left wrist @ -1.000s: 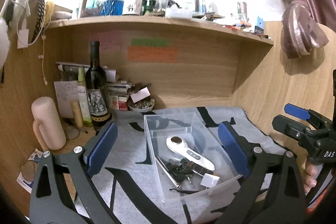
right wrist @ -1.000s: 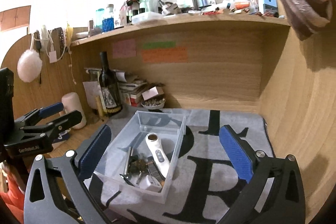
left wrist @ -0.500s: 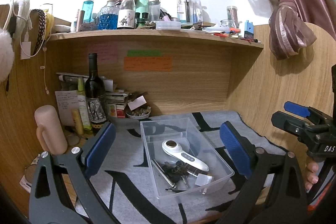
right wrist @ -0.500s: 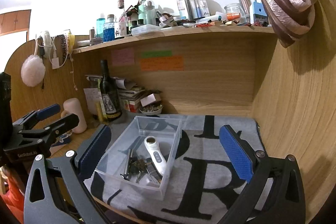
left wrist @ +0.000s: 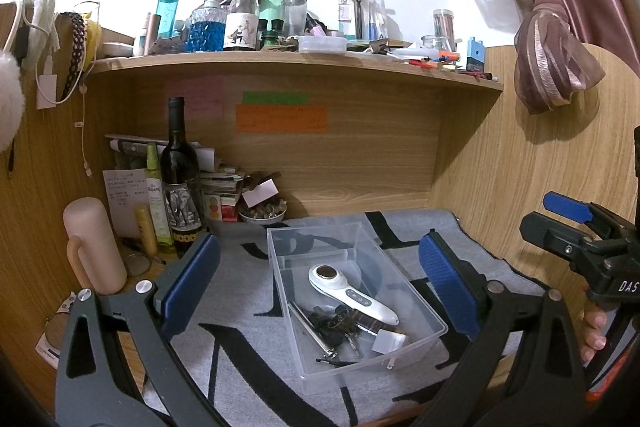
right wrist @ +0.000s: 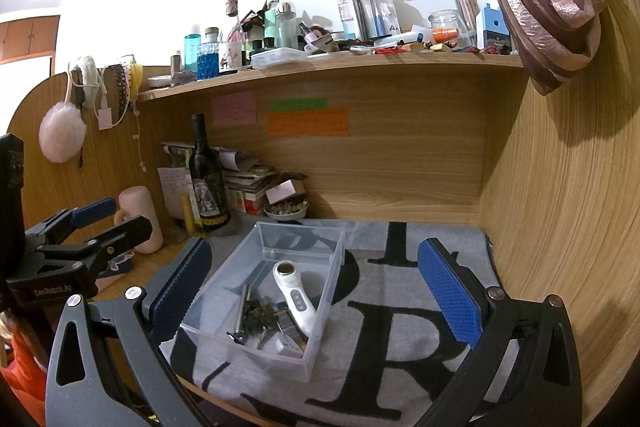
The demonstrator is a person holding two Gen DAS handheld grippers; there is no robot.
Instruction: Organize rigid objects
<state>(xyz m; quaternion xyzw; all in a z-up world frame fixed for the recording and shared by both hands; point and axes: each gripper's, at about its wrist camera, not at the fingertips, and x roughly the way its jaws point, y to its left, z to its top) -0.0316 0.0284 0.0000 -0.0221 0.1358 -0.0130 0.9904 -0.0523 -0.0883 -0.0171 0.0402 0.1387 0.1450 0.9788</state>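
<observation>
A clear plastic box [left wrist: 424, 349] sits on the grey lettered mat [left wrist: 240, 347]; it also shows in the right wrist view [right wrist: 248, 351]. Inside lie a white handheld device [left wrist: 352, 297], a bunch of dark keys [left wrist: 334, 327], a metal rod [left wrist: 310, 327] and a small white card [left wrist: 388, 341]. My left gripper [left wrist: 320, 283] is open and empty, held back above the box. My right gripper [right wrist: 316, 291] is open and empty, above the mat and right of the box.
A dark wine bottle [left wrist: 180, 183], a yellow-green spray bottle [left wrist: 155, 199], a pink mug [left wrist: 92, 247], stacked books and a small bowl [left wrist: 262, 215] stand at the back left. A cluttered shelf [left wrist: 296, 61] runs overhead. Wooden walls close the right side. A curtain [left wrist: 552, 59] hangs at the right.
Both grippers have pulled back and up from the box, which now looks smaller and further away. The box and its contents have not moved.
</observation>
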